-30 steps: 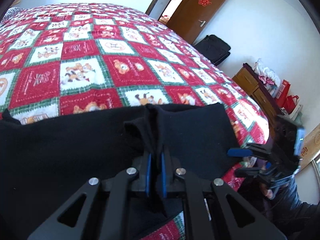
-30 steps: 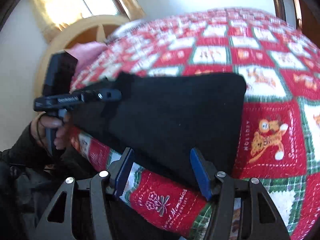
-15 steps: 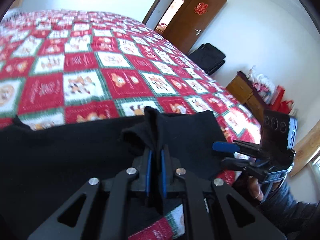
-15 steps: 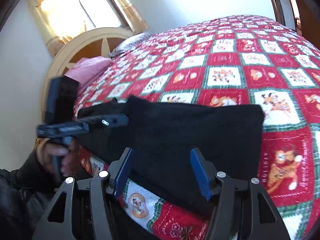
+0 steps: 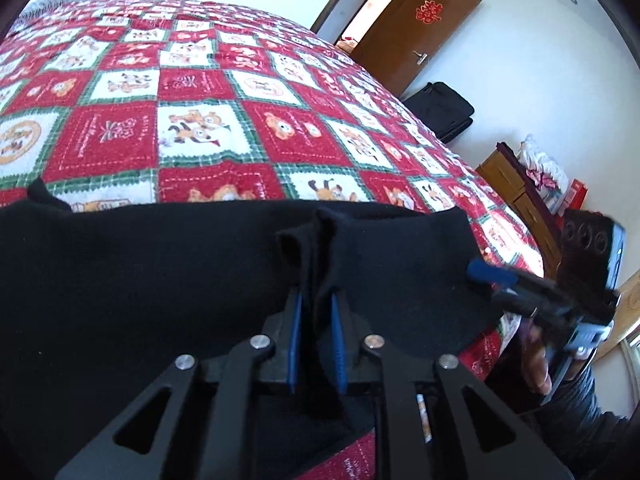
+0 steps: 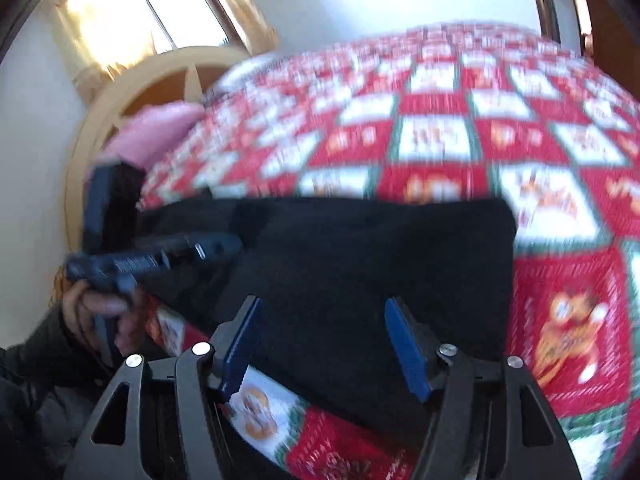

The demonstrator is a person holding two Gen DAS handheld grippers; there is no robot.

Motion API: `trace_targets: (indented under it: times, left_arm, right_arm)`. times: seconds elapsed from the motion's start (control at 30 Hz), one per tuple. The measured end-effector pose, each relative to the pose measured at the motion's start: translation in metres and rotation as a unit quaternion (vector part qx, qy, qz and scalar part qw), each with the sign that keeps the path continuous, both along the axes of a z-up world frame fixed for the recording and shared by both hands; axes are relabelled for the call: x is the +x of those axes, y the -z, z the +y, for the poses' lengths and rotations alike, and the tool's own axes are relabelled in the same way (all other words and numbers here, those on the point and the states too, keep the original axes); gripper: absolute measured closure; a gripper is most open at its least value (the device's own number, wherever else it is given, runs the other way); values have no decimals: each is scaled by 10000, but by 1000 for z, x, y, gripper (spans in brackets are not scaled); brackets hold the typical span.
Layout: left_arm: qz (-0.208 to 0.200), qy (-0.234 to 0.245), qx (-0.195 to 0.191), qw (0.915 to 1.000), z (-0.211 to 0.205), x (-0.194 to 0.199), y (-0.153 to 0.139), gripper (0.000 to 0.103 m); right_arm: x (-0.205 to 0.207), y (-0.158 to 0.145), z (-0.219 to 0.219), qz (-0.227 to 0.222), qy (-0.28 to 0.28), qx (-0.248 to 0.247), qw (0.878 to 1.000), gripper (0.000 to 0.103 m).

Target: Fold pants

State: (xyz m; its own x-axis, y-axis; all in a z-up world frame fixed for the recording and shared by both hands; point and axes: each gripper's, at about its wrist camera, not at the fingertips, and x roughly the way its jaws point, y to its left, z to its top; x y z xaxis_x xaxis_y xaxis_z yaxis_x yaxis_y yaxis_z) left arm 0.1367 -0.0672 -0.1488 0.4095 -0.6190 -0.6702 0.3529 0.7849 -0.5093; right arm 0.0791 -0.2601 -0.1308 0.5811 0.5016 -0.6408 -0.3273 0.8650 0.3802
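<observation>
Bed (image 5: 248,92) under a red, white and green checked cartoon quilt, black pants (image 5: 120,280) spread across lower frame, pink pillow (image 6: 152,128) upper left by headboard

Both wrist views close, low over bed edge, facing across, sharing black pants (image 5: 160,280).

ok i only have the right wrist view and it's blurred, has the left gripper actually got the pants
observer: Yes. The left gripper is shut on a pinched ridge of the pants.
operator: where does my right gripper sit seen from that side
observer: The right gripper is at the pants' right edge; whether it touches them, I cannot tell.
operator: anything in the room behind it
observer: A black bag sits beside an open door.
</observation>
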Motion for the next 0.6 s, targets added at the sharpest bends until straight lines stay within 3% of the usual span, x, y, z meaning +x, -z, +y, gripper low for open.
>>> trace_targets:
  times: [0.1,0.17,0.23,0.3,0.37,0.47,0.6]
  left_arm:
    - [-20,-34,19,10000,1,-1,-3,73]
    - [-82,-120,30,9999,8,-4,-9,60]
    - [-201,-236,38,9995,18,-8,-17,43]
    - [-375,-362,35,9986,34,-12,-26,36]
    - [-481,-537,121,9973,53,-15,-31,33]
    - [-606,-859,386,9937,78,-19,-34,32]
    - [-554,-1192,421,9904,108,-25,-31,32]
  right_arm:
    - [26,13,-7,367,414,-150,9984,38]
    - [40,31,-9,720,504,-183,9960,38]
    - [34,23,-9,566,542,-116,9969,38]
    - [28,10,-3,384,475,-208,9979,38]
    - [23,-2,6,143,316,-37,9994,38]
    - [18,-8,37,167,5,102,9998,38]
    - [22,-3,91,356,-133,-396,9985,38]
